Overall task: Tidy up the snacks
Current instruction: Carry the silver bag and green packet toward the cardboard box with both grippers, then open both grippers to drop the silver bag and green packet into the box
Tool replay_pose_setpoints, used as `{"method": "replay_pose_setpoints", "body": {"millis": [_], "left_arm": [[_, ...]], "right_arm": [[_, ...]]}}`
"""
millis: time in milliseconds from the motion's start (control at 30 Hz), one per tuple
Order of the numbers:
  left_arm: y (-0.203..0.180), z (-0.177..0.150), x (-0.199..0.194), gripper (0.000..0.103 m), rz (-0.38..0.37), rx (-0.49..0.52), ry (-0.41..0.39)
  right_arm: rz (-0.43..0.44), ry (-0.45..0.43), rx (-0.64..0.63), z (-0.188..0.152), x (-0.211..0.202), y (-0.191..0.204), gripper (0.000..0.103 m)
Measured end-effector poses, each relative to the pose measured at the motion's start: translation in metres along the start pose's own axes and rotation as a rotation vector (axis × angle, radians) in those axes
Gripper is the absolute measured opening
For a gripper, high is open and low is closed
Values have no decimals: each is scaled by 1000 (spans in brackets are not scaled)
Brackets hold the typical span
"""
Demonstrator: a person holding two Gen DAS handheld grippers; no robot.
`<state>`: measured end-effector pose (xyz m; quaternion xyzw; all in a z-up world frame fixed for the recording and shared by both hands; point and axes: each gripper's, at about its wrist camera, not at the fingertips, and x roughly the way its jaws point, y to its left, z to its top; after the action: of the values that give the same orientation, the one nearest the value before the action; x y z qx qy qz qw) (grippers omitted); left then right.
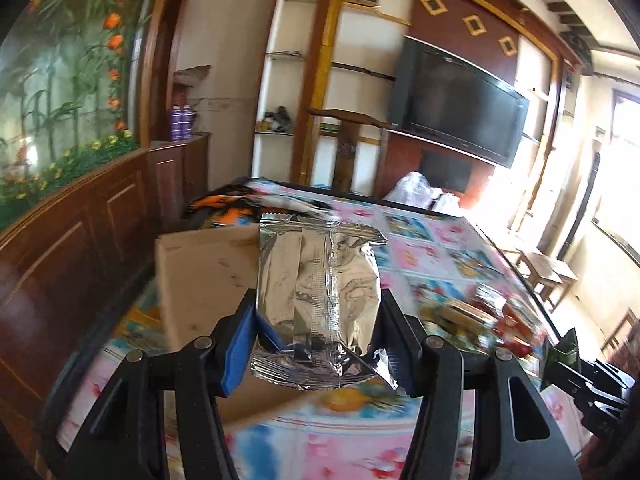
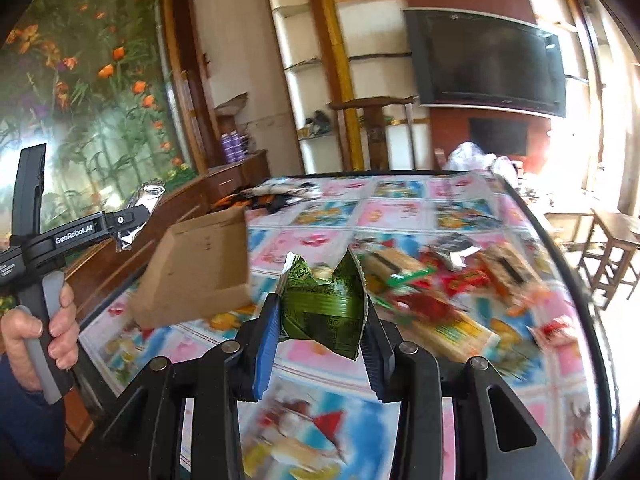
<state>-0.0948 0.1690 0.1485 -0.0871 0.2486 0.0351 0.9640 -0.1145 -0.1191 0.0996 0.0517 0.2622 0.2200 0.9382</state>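
Both grippers are black plastic with round silver screws on the linkages. The left gripper (image 1: pixel 316 344) and right gripper (image 2: pixel 320 344) have blue-padded fingers (image 2: pixel 267 344). White "GenRobot.AI" lettering, a grey trigger and a dark blue sleeve (image 2: pixel 24 432) appear at the frame's left edge.

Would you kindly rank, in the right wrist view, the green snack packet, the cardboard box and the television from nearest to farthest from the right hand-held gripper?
1. Green snack packet: clamped in the right hand-held gripper.
2. Cardboard box: on the table, ahead and to the left.
3. Television: on the far wall, upper right.
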Motion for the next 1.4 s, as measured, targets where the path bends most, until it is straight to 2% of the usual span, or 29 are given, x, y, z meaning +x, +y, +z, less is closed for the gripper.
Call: {"method": "replay_pose_setpoints", "body": {"millis": [200,433,600,733,1133,1400], "left_arm": [[52,23,29,57,78,-31,49],[87,46,102,57,114,-65,169],[110,48,168,57,148,-147,278],[126,36,197,57,157,-205,340],[145,21,215,57,193,-251,394],[144,21,218,57,218,-237,408]], "right_arm": [[140,78,-11,36,54,39,41],[220,176,-30,83,132,84,41],[226,247,-29,108,197,107,41],[222,318,19,116,251,111,41],[198,431,51,120,369,150,41],[169,465,61,113,402,157,41]]}}
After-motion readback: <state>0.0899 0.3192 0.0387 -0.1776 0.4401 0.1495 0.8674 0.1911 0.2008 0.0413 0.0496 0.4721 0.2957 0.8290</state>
